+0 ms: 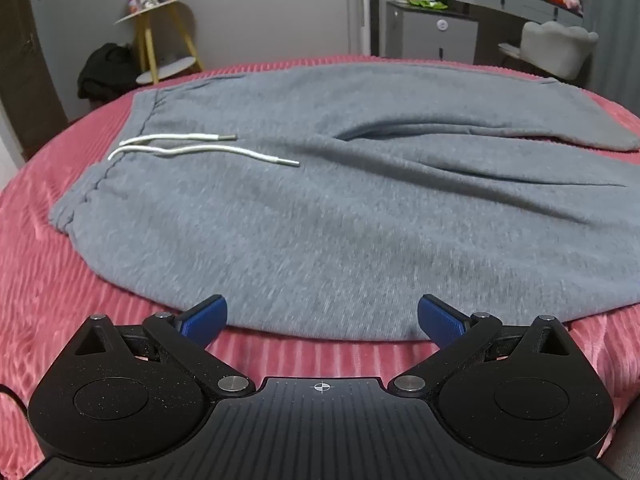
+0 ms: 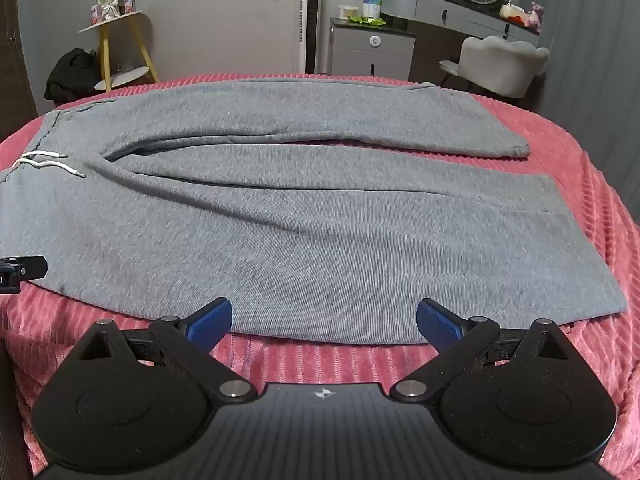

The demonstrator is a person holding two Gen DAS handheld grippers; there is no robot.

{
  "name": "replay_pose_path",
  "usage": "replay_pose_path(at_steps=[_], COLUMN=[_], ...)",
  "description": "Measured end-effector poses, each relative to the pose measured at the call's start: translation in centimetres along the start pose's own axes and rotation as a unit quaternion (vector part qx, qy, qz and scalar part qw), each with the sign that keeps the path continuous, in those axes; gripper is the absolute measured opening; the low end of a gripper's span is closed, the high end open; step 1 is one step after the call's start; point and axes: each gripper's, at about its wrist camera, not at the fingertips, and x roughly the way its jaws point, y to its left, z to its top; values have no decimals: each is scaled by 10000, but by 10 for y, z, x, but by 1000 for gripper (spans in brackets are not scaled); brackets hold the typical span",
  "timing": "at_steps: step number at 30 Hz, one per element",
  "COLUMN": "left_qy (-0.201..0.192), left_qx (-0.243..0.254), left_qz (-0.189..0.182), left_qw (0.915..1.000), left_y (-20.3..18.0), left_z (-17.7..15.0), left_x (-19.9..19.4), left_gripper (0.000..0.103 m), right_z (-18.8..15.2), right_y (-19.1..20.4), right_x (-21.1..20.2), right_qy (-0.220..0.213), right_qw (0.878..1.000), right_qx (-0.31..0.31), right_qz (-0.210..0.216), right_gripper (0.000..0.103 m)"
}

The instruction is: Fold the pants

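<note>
My left gripper (image 1: 322, 320) was wide open and held nothing, above the near hem beside the waistband. The grey pants (image 2: 304, 216) lay flat across the pink blanket (image 2: 580, 168). My right gripper (image 2: 324, 320) was also released. I judged the ribbed blanket might get pinched together with the hem.

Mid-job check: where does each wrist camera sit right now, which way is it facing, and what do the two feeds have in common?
Left wrist: on the left gripper, angled down across the waistband end of the grey pants and white drawstring; open blue pads show.
Right wrist: on the right gripper, angled down over the legs; open pads show, and part of the other gripper at the left edge.
Shared: pants, pink blanket, yellow stand, grey dresser.
</note>
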Motion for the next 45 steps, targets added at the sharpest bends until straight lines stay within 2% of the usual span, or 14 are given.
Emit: replay_pose_path(at_steps=[45], left_qy=[129], left_qx=[-49], left_qz=[75], left_qw=[9999], left_y=[5], left_z=[-7], left_x=[5], left_gripper=[103], right_z=[0], right_y=[-1], right_x=[0], right_qy=[-1], right_qw=[10000], right_qx=[-6], right_qz=[-1], right_gripper=[99])
